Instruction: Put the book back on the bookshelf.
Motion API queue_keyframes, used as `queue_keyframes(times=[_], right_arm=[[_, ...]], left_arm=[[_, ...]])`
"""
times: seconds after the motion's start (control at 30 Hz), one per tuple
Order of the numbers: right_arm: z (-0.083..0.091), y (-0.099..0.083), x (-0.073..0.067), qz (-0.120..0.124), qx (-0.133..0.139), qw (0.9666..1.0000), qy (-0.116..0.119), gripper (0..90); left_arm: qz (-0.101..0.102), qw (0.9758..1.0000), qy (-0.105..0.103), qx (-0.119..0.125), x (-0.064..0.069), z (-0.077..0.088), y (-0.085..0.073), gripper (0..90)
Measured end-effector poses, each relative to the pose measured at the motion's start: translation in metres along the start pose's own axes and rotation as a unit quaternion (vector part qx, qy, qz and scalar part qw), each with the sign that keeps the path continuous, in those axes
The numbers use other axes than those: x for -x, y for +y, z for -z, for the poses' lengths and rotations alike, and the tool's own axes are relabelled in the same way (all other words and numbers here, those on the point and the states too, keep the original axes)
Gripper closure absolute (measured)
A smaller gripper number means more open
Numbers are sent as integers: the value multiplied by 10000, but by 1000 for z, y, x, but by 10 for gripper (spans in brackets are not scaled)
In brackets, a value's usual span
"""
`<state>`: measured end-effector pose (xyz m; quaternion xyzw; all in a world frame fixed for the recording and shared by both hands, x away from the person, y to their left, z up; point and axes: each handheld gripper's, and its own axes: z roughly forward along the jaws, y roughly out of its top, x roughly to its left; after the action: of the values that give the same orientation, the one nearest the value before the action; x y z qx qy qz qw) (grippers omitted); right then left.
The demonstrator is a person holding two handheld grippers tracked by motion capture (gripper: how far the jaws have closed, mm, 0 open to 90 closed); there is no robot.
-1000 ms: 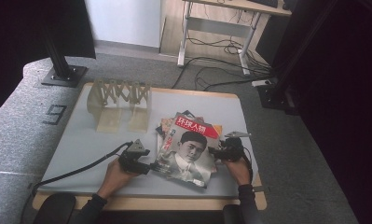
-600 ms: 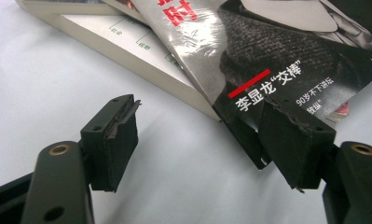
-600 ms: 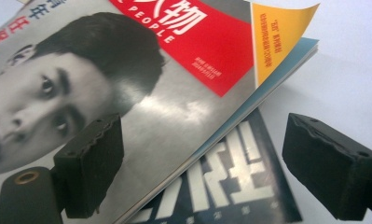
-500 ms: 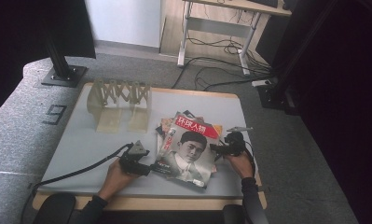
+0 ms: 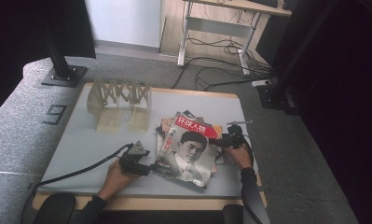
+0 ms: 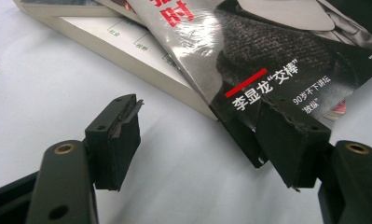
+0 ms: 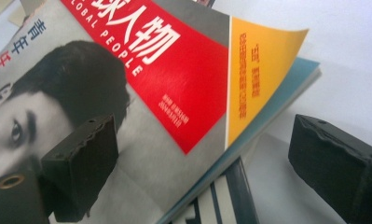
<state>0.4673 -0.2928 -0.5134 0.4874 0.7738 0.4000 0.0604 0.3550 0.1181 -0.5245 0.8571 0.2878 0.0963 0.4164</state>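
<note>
Seen from the high view: one glossy magazine with a red masthead and a black-and-white portrait cover (image 5: 188, 151) topping a small pile of books and magazines (image 5: 167, 127) on the pale grey surface (image 5: 86, 144), right of centre. One tan folding rack of criss-crossed slats (image 5: 118, 100) standing well apart at the far left. Two hand-held grippers flanking the pile: left gripper (image 5: 148, 165) at the cover's near left corner, right gripper (image 5: 219, 140) at its right edge.

From the left gripper view: jaws parted, one pad over bare surface, the other at the dark lower corner of the cover (image 6: 286, 70); actual contact impossible to tell. One thick white-paged book (image 6: 127, 56) lying under the magazine.

From the right gripper view: jaws just opened wider and set far apart, astride the magazine's edge (image 7: 188, 88) without pressing it, one yellow corner curling up. One teal-edged volume (image 7: 286, 93) beneath it.
</note>
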Motion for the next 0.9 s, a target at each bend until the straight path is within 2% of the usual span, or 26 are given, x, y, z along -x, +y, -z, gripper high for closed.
queue_keyframes(times=[0.1,0.17,0.23,0.3,0.33,0.43,0.47,0.53,0.57,0.6,0.7,0.9], right_arm=[[-4,3,4,-106,-19,9999,129,85],[-8,6,7,-224,15,9993,299,141],[-8,7,7,-213,37,9993,289,158],[-6,10,3,-111,105,9998,158,238],[-4,12,0,-28,117,9999,17,278],[-2,14,-4,140,91,9998,-81,320],[0,16,-8,248,114,9995,-181,366],[1,17,-9,252,144,9994,-191,381],[2,18,-11,266,168,9992,-228,414],[4,20,-13,293,222,9989,-287,483],[7,23,-15,333,298,9983,-365,588],[9,26,-20,413,261,9977,-462,622]], left_arm=[[-37,10000,-54,-28,0,0,0,309],[-32,10000,-55,-30,0,0,0,308],[-28,10000,-58,-31,0,0,0,309],[-26,10000,-68,-30,0,0,0,308],[-22,10000,-72,-31,0,0,0,309],[-8,10000,-81,-37,0,0,0,308],[-14,10000,-82,-38,-1,0,0,308],[-9,10000,-83,-39,-1,0,0,308],[-5,10000,-84,-40,-1,0,0,308],[0,9999,-112,-53,-1,0,0,306],[25,9999,-117,-45,-1,0,0,306],[47,9999,-132,-70,-2,-1,0,299]])
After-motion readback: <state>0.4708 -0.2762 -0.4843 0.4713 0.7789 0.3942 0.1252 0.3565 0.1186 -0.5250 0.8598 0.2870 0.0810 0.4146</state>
